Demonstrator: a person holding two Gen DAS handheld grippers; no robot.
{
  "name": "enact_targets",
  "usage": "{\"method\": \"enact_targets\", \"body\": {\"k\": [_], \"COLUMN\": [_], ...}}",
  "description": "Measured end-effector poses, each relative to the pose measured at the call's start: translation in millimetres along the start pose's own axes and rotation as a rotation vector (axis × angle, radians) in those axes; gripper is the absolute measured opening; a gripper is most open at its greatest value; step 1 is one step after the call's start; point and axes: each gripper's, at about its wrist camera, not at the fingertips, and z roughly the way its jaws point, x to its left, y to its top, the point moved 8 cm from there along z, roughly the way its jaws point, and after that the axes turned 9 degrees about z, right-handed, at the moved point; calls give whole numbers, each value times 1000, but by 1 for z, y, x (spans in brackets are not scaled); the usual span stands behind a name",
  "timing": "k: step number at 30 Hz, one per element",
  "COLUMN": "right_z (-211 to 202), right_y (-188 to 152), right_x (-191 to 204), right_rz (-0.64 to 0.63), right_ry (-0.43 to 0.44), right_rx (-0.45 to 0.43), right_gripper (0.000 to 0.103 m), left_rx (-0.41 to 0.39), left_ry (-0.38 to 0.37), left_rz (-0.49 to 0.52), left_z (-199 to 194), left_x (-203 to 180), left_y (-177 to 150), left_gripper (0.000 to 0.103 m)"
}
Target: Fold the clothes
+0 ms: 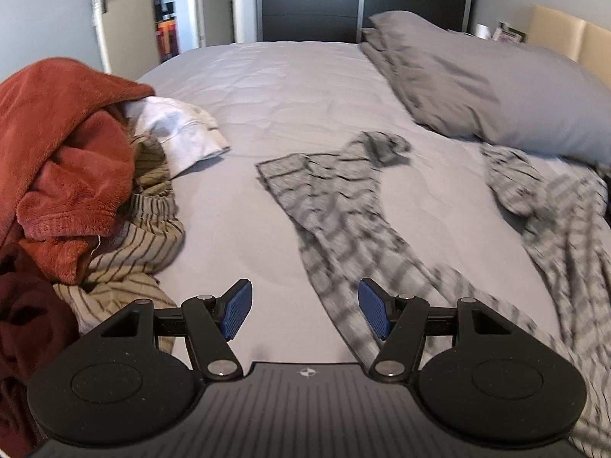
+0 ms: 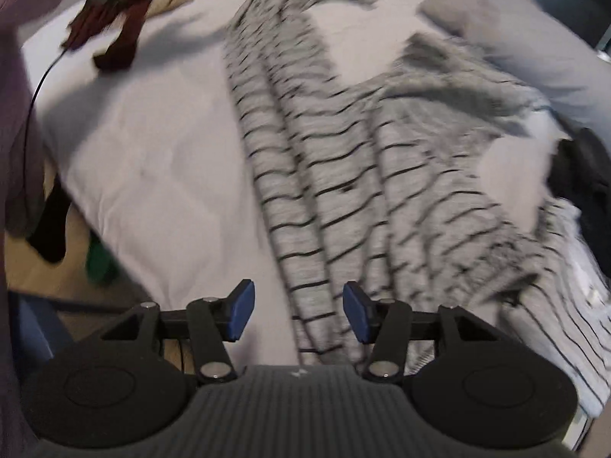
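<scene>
**On the bed: a striped top, spread out**

On the bed (image 1: 298, 87) lies the grey striped top (image 2: 343, 175), sleeves spread, not folded. It looks soft, light and floppy. A hem or sleeve end seems a good place to pinch.

The left tongs (image 1: 304, 313) and right tongs (image 2: 299, 313) gape wide, holding nothing.

A clothes pile (image 1: 76, 175) sits to the left. I see no baskets or boxes.

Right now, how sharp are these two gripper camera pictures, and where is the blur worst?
Left wrist view: the left gripper and the rust fleece are fairly crisp; the striped grey garment smears toward the right edge. Right wrist view: heavy motion blur over the same garment and the far clothes pile, while the right gripper stays sharp; fisheye bending curves both.
</scene>
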Motion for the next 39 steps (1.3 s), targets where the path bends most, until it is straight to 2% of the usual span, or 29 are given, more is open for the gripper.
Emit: {"method": "enact_targets", "body": {"k": [8, 12, 14, 18, 24, 25, 27, 28, 30, 31, 32, 35, 39], "right_z": [44, 63, 71, 77, 80, 80, 80, 80, 78, 75, 74, 69, 58], "right_y": [1, -6, -7, -8, -7, -7, -7, -8, -9, -9, -9, -8, -3], "right_x": [-17, -19, -20, -26, -30, -30, -32, -33, -39, -42, -44, -46, -48], "right_rz": [22, 9, -1, 6, 21, 24, 32, 35, 38, 39, 39, 35, 13], "right_ry": [-14, -25, -28, -27, -13, -11, -7, -5, -9, -17, -30, -42, -88], "right_rx": [147, 234, 261, 285, 291, 290, 286, 283, 275, 271, 266, 256, 224], "right_gripper": [54, 54, 47, 43, 43, 43, 42, 41, 36, 29, 21, 13, 11], "left_rx": [-12, -37, -35, -23, -52, -57, -67, -74, -92, -102, -111, -146, -191], "left_ry": [11, -20, -20, 0, 0, 0, -5, -6, -3, -2, 0, 30, 87], "left_rz": [-117, -218, -256, -301, -351, -359, -370, -364, -342, -332, -321, -262, -258], "left_z": [60, 86, 101, 130, 151, 154, 159, 158, 152, 149, 146, 126, 86], "left_x": [25, 36, 38, 41, 50, 51, 53, 52, 50, 49, 48, 48, 68], "left_y": [29, 48, 50, 48, 49, 49, 49, 51, 54, 56, 57, 68, 77], "left_gripper": [60, 60, 60, 60, 60, 57, 39, 22, 9, 1, 1, 0, 0]}}
